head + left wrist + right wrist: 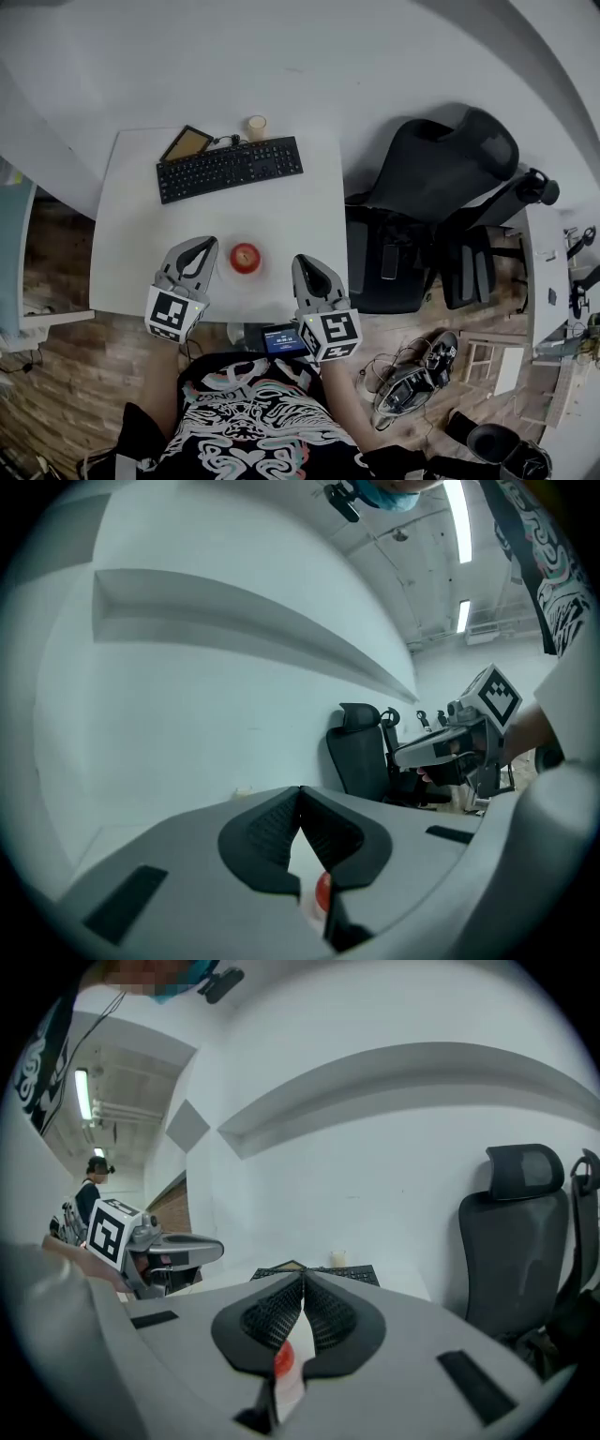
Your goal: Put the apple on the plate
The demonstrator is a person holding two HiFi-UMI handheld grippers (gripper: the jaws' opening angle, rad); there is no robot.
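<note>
A red apple (pixel 246 256) rests on a small white plate (pixel 228 266) near the front edge of the white table (pixel 131 244). My left gripper (pixel 201 247) hovers just left of the plate and my right gripper (pixel 306 263) just right of it. Both are apart from the apple and hold nothing. The left gripper (pixel 300 794) has its jaws shut tip to tip, with the apple (pixel 322 892) showing below them. The right gripper (pixel 303 1279) is likewise shut, and the apple (pixel 283 1360) shows beneath its pads.
A black keyboard (pixel 230 168), a tablet (pixel 187 143) and a pale cup (pixel 256 127) sit at the table's far side. A black office chair (pixel 422 216) stands to the right. Shoes and cables (pixel 412 375) lie on the floor. A person (pixel 91 1190) stands far off.
</note>
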